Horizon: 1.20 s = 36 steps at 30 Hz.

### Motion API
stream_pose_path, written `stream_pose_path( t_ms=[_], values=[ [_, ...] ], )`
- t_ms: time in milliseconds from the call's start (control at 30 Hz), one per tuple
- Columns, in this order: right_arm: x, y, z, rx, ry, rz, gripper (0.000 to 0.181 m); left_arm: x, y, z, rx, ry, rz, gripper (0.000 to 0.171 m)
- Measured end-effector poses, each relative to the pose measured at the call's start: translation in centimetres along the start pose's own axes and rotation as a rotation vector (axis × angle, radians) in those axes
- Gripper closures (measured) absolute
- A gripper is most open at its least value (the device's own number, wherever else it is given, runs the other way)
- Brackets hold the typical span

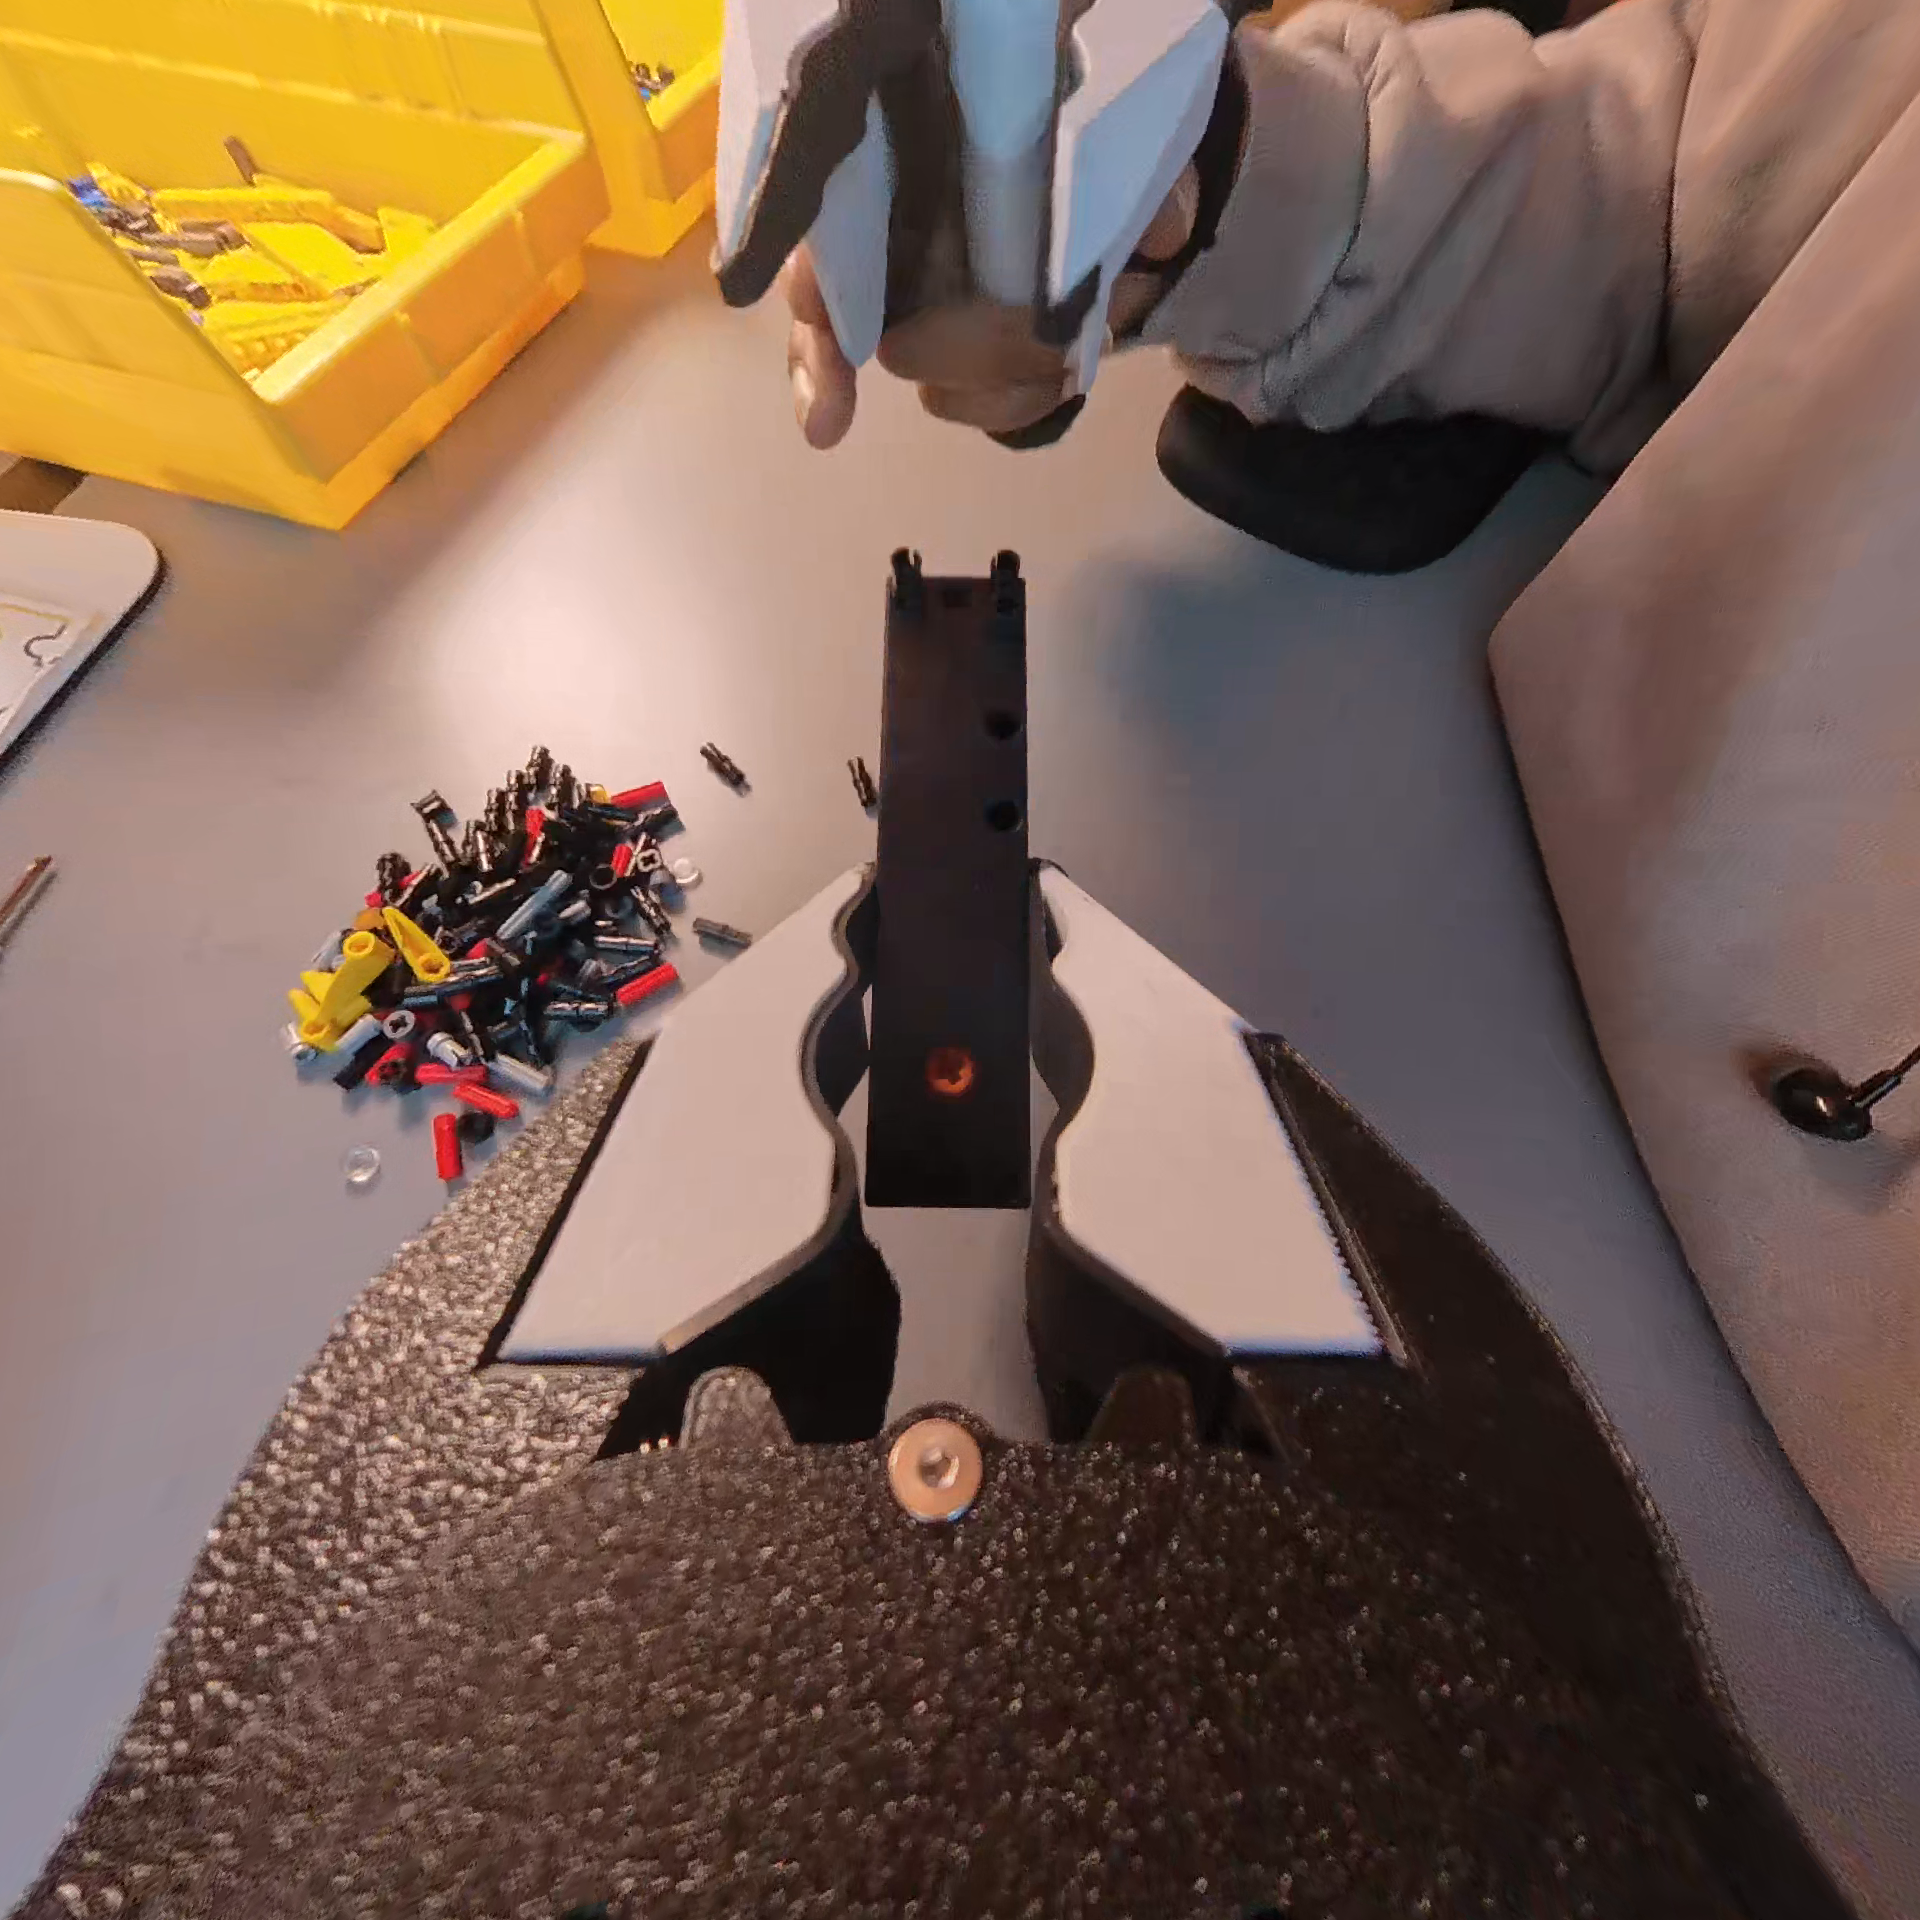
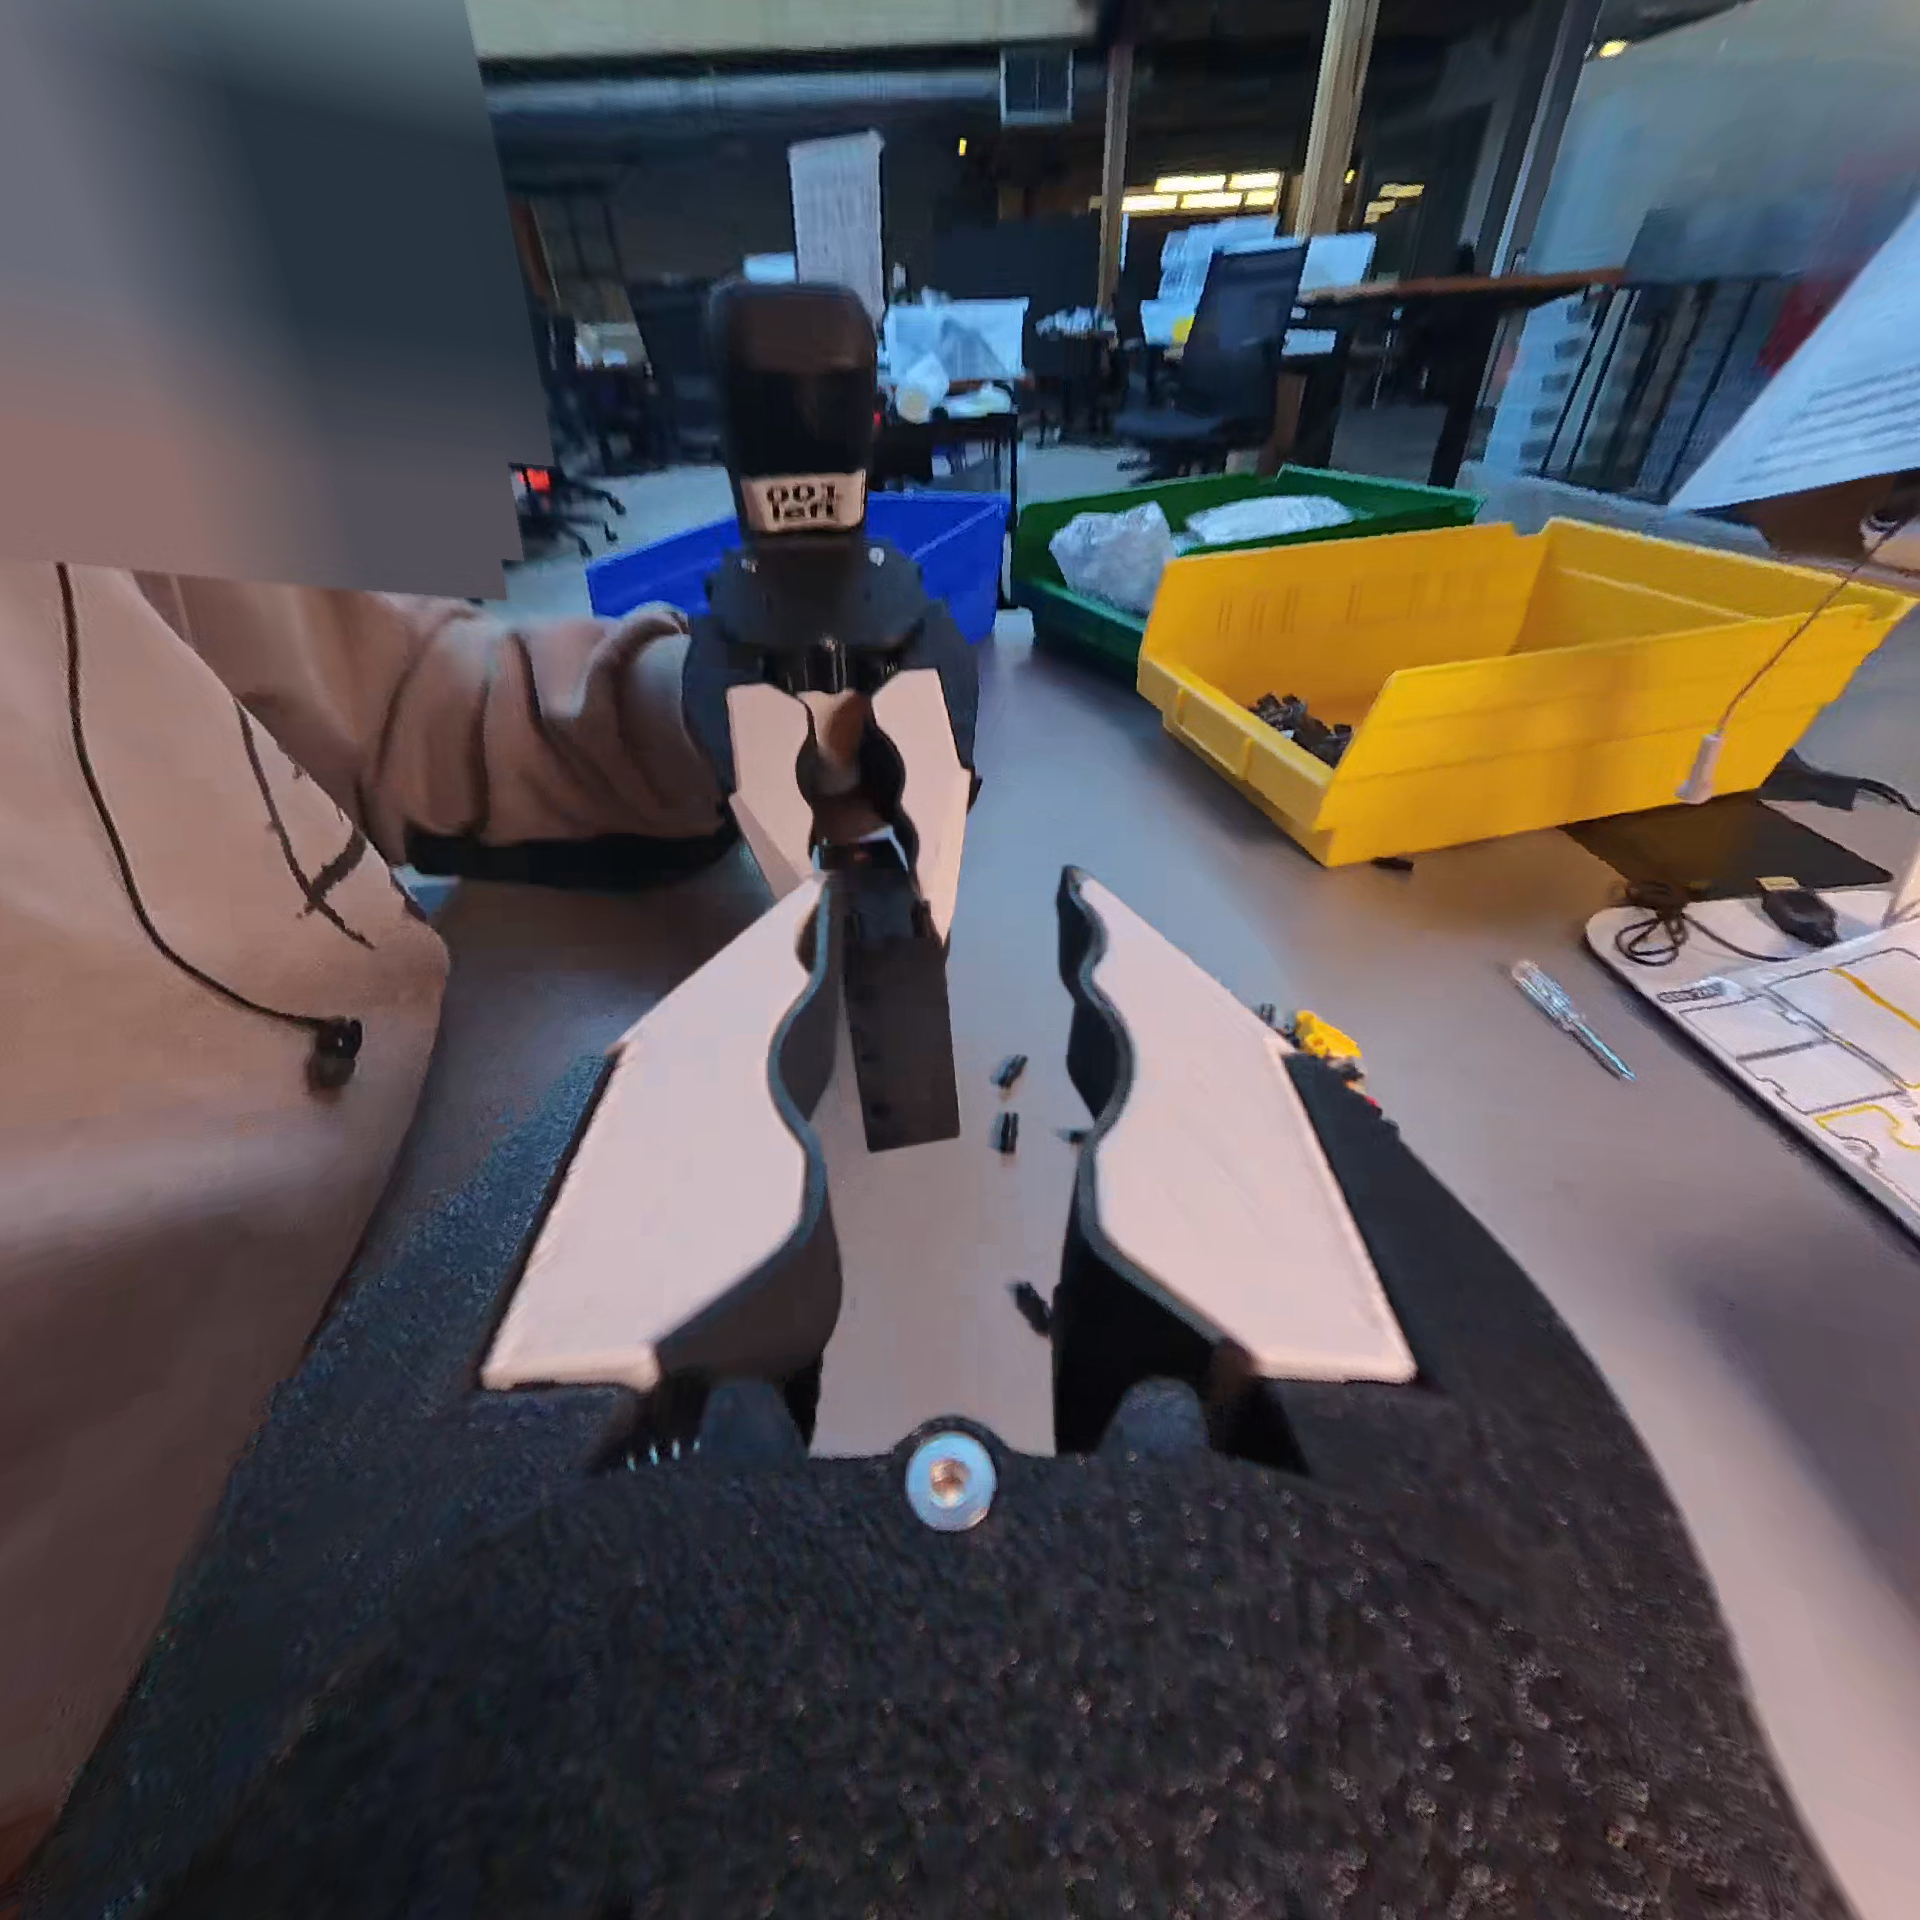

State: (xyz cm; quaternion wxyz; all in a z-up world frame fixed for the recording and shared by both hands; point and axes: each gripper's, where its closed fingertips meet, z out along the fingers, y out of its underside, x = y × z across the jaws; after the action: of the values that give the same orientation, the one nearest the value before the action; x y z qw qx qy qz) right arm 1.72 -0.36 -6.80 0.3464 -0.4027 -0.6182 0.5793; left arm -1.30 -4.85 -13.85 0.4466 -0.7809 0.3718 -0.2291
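Left gripper (image 1: 951, 883), pale grey fingers on a black textured body, is clenched on a long black plastic beam with round holes along its side (image 1: 951, 935); the beam runs away from the camera between the fingers, raised over the grey tabletop (image 1: 1299, 779), and its far end carries two small black pins. One hole near the close end shows an orange-red pin inside. Right gripper (image 2: 945, 883) hangs opposite, fingers spread wide with nothing between them but table; in the right wrist view the beam's free end (image 2: 899, 1049) lies just beside the inner edge of its left finger, whether touching I cannot tell. Left of the beam, well apart on the table, sits a loose heap of small black, red, grey and yellow plastic connector pieces (image 1: 499, 935), with a few stray black pins (image 1: 724, 764) between heap and beam. Far left stands a yellow plastic parts bin (image 1: 291, 291) holding yellow and black pieces. In the right wrist view a green bin with clear bags (image 2: 1236, 530) and a blue bin (image 2: 935, 540) stand beyond it. A clear-handled screwdriver (image 2: 1569, 1013) lies near a white printed sheet (image 2: 1797, 1049) at the right. A person's beige sleeve (image 1: 1403, 208) rests on the table's far side, forearm on a black pad (image 1: 1340, 488).
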Motion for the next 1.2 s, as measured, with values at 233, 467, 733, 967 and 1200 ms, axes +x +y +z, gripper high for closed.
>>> stream_pose_path(
  t_ms=[233, 467, 733, 967, 1200],
  values=[
    [-2.8, 7.4, 4.1, -0.402, -0.039, -0.195, 0.151, 1.2, -0.1, 0.5, -0.040, 0.019, 0.068, 0.146],
    [-2.3, 1.0, 3.5, 0.015, -0.044, -0.007, 0.155, -0.2, -5.3, -3.7, 0.419, 0.018, -0.030, 0.131],
    [-2.6, -6.3, 1.7, 0.461, -0.116, 0.216, 0.157, 3.2, -5.7, 0.9, 0.431, 0.267, -0.167, 0.101],
    [-2.1, -6.2, 1.2, 0.416, -0.079, 0.158, 0.157, 1.0, -8.1, -1.6, 0.496, 0.144, -0.106, 0.144],
    [-2.3, 3.2, 3.1, -0.293, -0.048, -0.155, 0.133, -0.4, -2.5, -1.9, 0.049, -0.056, 0.127, 0.145]
  ],
)
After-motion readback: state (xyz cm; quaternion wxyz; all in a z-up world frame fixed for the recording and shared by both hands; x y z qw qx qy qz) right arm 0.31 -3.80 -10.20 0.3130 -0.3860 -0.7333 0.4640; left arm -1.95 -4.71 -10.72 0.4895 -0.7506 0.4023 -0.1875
